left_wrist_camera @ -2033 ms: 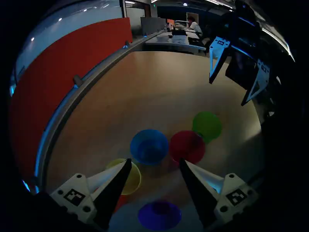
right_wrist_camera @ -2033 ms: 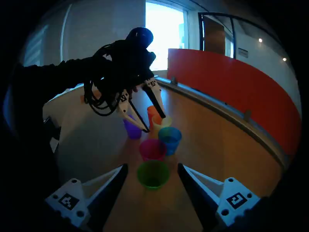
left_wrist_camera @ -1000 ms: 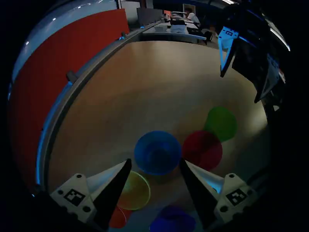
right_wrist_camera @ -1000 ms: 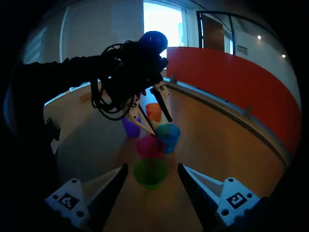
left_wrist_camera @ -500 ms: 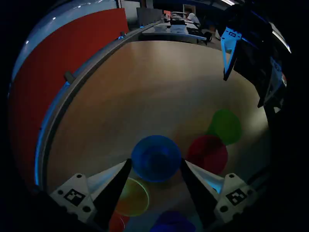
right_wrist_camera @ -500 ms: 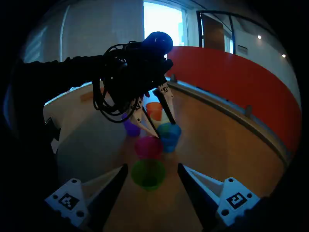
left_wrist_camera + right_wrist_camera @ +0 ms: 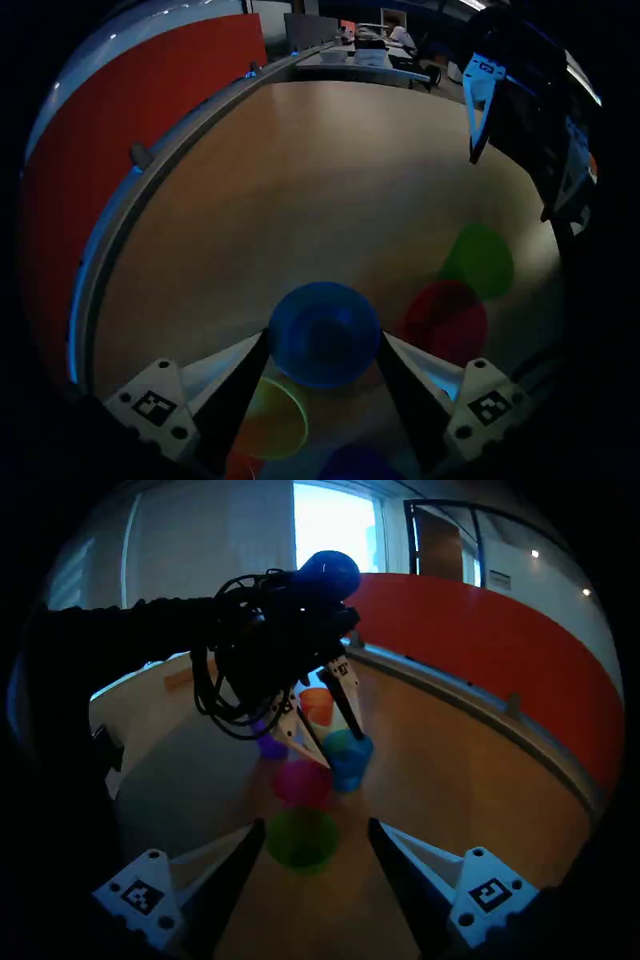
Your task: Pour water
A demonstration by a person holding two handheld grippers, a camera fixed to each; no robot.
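Observation:
Several coloured plastic cups stand clustered on a wooden table (image 7: pixel 320 176). In the left gripper view the blue cup (image 7: pixel 324 334) sits between the fingers of my left gripper (image 7: pixel 322 346), which is open with its tips flanking the cup's rim. The red cup (image 7: pixel 446 322) and green cup (image 7: pixel 480 260) lie to its right, the yellow cup (image 7: pixel 272 416) below left. In the right gripper view the green cup (image 7: pixel 302 840) stands just ahead of the open right gripper (image 7: pixel 314 830). Beyond it are the red cup (image 7: pixel 302 784), the blue cup (image 7: pixel 350 764) and the left gripper (image 7: pixel 340 748) straddling the blue cup.
An orange cup (image 7: pixel 318 706) and a purple cup (image 7: pixel 270 746) stand behind the cluster. A red partition (image 7: pixel 104 144) with a metal rail borders the table. The right gripper (image 7: pixel 524 148) hangs at the upper right. A dark sleeve (image 7: pixel 120 632) and cables hold the left gripper. Desks stand far off.
My left gripper has come down and forward over the blue cup, which now sits between its fingers. The green cup has drifted slightly lower and closer in the right gripper view.

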